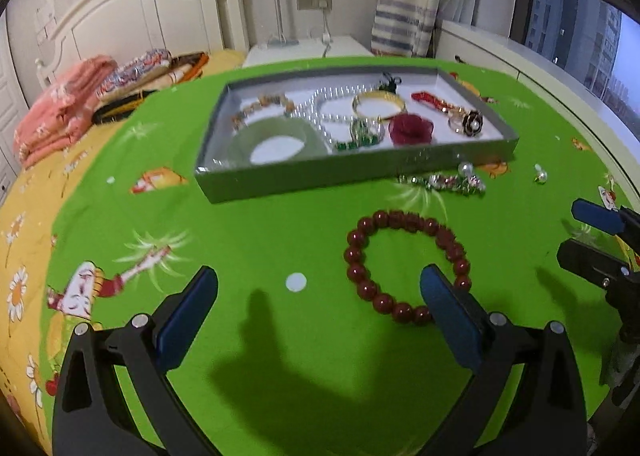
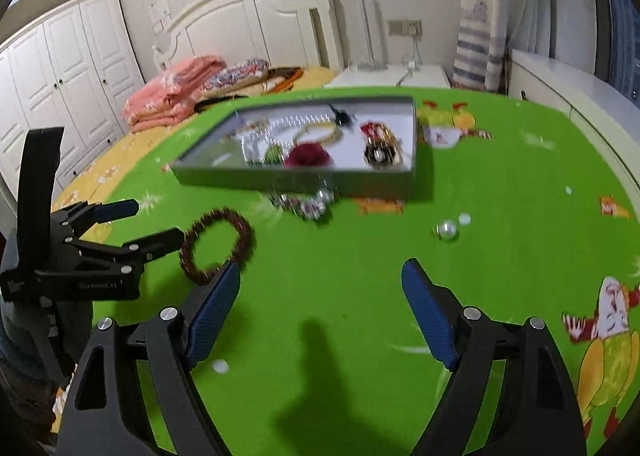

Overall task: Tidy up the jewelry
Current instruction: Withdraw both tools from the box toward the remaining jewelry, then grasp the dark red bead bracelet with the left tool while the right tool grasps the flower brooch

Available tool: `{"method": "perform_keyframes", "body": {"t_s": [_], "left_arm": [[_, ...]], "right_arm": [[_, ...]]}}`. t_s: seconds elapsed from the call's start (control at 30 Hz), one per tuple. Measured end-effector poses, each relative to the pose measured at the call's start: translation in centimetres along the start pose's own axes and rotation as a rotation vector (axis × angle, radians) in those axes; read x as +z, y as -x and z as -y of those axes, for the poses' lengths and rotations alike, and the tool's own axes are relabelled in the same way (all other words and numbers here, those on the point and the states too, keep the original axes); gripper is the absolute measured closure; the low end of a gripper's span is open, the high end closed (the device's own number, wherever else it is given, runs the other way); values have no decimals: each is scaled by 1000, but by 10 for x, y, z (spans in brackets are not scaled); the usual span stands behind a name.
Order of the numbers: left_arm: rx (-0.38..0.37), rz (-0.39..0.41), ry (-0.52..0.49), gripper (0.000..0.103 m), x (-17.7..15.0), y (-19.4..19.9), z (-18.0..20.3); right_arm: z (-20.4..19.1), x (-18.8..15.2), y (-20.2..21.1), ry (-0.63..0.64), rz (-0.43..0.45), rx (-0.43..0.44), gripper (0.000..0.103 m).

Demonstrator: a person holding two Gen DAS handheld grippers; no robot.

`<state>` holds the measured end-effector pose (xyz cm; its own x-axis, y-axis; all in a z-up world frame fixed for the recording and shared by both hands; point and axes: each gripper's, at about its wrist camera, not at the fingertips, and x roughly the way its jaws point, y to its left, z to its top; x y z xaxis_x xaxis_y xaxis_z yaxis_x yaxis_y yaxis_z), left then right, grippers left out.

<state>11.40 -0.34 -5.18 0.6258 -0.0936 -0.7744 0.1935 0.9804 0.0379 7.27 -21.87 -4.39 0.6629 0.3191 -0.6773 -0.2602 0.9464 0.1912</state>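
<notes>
I am working in a bedroom, over a green cloth (image 1: 256,224) printed with cartoon figures and spread across a bed with a yellow sheet; a white headboard (image 1: 160,4), a stack of folded pink blankets (image 1: 60,112) and white wardrobes (image 2: 60,68) sit behind it. A shallow grey tray (image 1: 320,180) with a white floor lies on the cloth ahead of me, and it holds a pale green bangle (image 1: 276,136), a string of pearls (image 1: 316,112), a gold bangle (image 1: 378,106), a dark red flower piece (image 1: 410,130), a green stone piece (image 1: 360,134) and a black and gold brooch (image 1: 470,122). Just outside the tray's near wall lies a sparkly chain (image 1: 444,180), and a small pearl earring (image 1: 540,175) rests apart to its right. The red bead bracelet (image 1: 404,260) lies flat on the cloth, nearer to me than the chain. My left gripper (image 1: 320,296) hovers with its jaws spread wide and nothing between them; its right finger sits over the near right arc of the bracelet, so most of the ring lies ahead of that finger rather than between the two. My right gripper (image 2: 320,284) is also wide apart and empty, over bare cloth, with the bracelet just off its left fingertip and the earring (image 2: 446,230) ahead to its right. The right wrist view is blurred.
</notes>
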Motion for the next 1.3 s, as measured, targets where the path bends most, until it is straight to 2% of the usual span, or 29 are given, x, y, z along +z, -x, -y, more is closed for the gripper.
{"method": "perform_keyframes", "body": {"t_s": [0.1, 0.2, 0.33, 0.53, 0.73, 0.97, 1.1, 1.3], "left_arm": [[-18, -18, 5, 5, 2, -5, -1], [-44, -37, 0, 9, 6, -9, 2], [-45, -38, -11, 10, 10, -12, 6], [-14, -44, -23, 10, 10, -15, 1], [-6, -60, -28, 14, 7, -20, -3], [40, -64, -15, 14, 3, -20, -12], [71, -68, 3, 14, -2, -16, -23], [56, -62, -9, 15, -8, -10, -25]], "right_arm": [[3, 2, -5, 5, -16, 17, 25], [-5, 9, -20, 79, -67, 12, 25], [-11, 27, -43, 153, -126, 19, 33], [-5, 50, -69, 156, -181, 73, 50], [-6, 53, -76, 129, -184, 121, 60], [-33, 49, -77, 205, -184, 224, 67], [-36, 56, -82, 212, -176, 175, 67], [-51, 63, -98, 271, -181, 119, 67]]}}
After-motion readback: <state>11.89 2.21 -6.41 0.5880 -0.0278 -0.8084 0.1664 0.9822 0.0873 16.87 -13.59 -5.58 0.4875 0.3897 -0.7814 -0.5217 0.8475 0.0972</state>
